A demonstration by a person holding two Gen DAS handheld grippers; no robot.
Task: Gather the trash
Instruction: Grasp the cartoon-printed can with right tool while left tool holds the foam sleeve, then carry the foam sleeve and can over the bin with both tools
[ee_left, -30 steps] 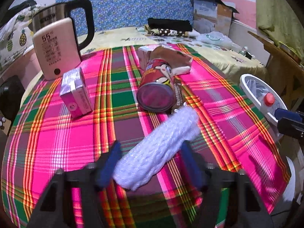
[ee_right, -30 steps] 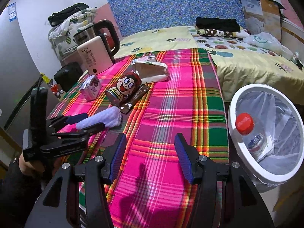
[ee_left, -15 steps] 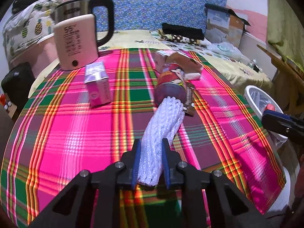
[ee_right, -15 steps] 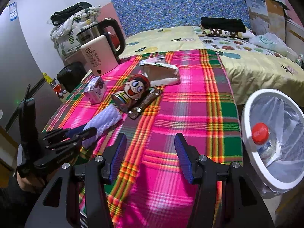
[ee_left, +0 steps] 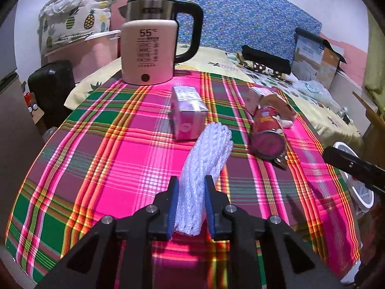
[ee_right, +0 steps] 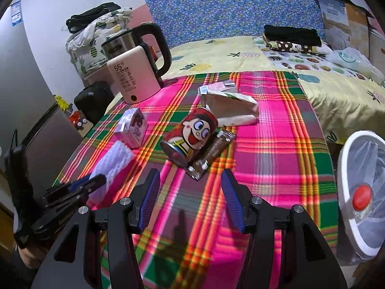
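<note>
Left wrist view: left gripper (ee_left: 190,204) fingers clamped on white foam net (ee_left: 204,166), lifted off bench (ee_left: 115,154). Best carried level toward bin.

Right wrist view: right gripper (ee_right: 191,200) fingers spread, empty; bin (ee_right: 346,185) just beside bench.

Right wrist view: bare plaid counter (ee_right: 272,149) through centre-right of frame, open as far as the white trash bin (ee_right: 346,192) at right edge. Centre: tipped red can (ee_right: 190,134) and brown wrapper (ee_right: 211,151) block. Left: pink carton (ee_right: 132,127), foam net sleeve (ee_right: 113,166). Upper left: kettle (ee_right: 132,79).
</note>
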